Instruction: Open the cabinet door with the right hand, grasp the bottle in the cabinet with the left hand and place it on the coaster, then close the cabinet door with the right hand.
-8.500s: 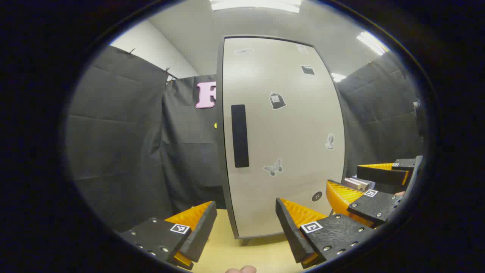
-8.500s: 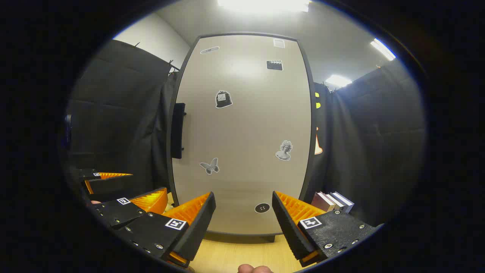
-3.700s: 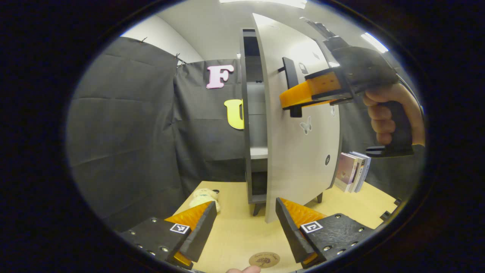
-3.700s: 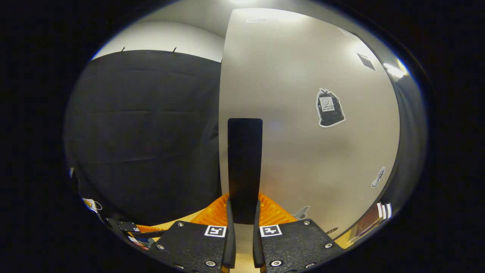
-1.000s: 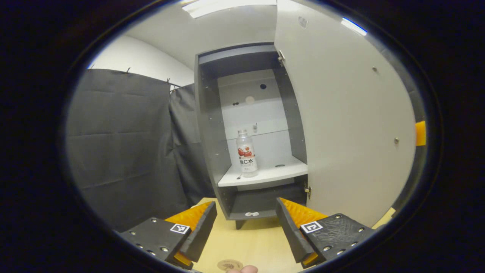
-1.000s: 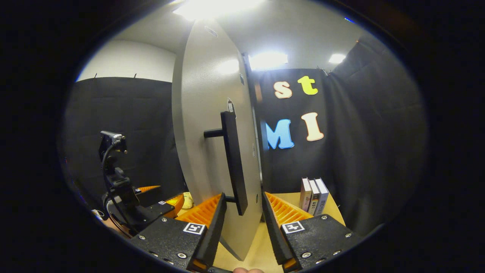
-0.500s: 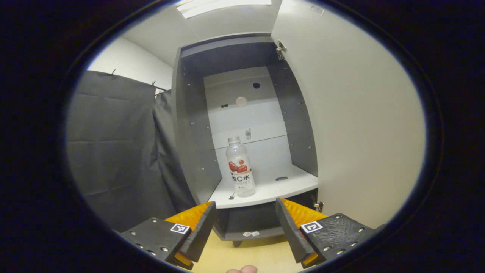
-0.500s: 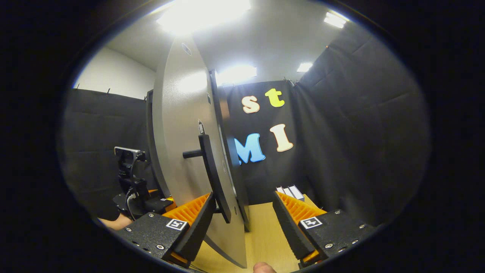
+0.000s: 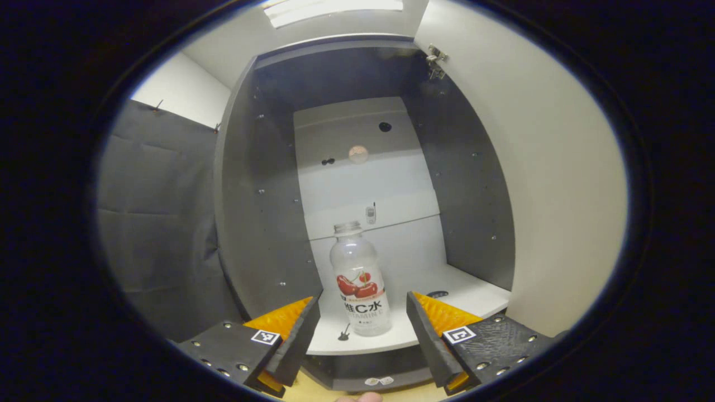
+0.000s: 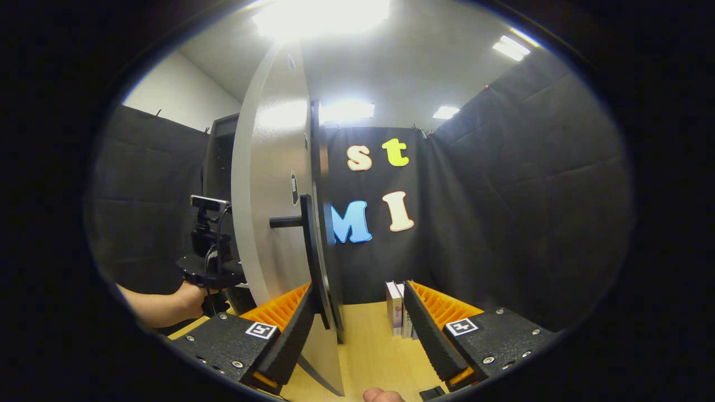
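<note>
The left hand-held gripper (image 9: 363,326) is spread wide, its two fingers (image 9: 295,335) standing on either side of the bottle (image 9: 360,282) without touching it. The bottle stands upright on the white shelf (image 9: 463,296) inside the cabinet (image 9: 262,184), near the shelf's front edge, and it appears in the gap between the fingers in the left gripper view. It is clear plastic with a pale cap and a label showing red fruit. A small dark mark lies on the shelf just left of the bottle's base, and a dark round spot sits farther back to the right. The cabinet's side walls are dark grey and its back panel is light, with a few small holes high up. The cabinet door (image 9: 558,184) is swung open at the right of that view, its pale inner face turned toward the camera and a hinge at its top corner.

The right hand-held gripper (image 10: 357,329) is also wide open and holds nothing. In the right gripper view the door (image 10: 268,212) is seen nearly edge-on, with its dark handle (image 10: 310,251) above and just behind the gripper's left finger; whether they touch cannot be told. Beyond the door, a hand (image 10: 187,298) holds the left hand-held gripper near the cabinet. A few books (image 10: 395,307) stand upright on the wooden counter (image 10: 368,346) by the dark cloth wall.
</note>
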Demonstrator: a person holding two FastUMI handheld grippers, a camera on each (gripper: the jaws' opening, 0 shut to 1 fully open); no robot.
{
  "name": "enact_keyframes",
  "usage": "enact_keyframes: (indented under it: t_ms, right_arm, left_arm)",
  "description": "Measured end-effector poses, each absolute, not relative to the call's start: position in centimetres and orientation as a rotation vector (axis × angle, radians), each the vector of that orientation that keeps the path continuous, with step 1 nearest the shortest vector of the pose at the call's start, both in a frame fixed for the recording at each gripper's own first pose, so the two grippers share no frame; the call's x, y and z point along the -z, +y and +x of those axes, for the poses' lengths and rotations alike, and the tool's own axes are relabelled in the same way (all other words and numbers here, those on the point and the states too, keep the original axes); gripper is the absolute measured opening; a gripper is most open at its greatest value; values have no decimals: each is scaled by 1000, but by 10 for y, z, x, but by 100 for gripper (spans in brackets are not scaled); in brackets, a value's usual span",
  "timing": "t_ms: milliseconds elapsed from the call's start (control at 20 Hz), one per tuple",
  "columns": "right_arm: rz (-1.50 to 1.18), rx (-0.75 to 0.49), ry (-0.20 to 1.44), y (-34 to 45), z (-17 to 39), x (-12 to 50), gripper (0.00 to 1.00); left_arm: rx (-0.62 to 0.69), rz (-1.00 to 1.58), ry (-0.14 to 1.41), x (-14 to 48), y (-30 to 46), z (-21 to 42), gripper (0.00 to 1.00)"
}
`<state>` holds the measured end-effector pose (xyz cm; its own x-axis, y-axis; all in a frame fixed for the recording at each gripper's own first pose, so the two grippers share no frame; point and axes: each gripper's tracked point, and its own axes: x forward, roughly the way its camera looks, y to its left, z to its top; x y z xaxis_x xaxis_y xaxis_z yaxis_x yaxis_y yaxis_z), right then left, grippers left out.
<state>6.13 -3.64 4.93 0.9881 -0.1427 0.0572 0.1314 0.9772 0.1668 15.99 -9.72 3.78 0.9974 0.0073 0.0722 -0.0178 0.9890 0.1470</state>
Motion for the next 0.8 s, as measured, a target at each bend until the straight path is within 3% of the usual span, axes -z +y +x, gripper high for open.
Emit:
enact_keyframes:
  t_ms: [700,750,800]
  right_arm:
    - [153,176,-101,-29,52,-52,88]
    - [149,177,-101,-28,52,-52,86]
    - [144,178,-105,-28,52,-52,85]
  left_arm:
    - [38,76,-13,1,-92,247,89]
    - [42,72,-10,2,-92,247,95]
    - [57,66,-8,3,-95,246,90]
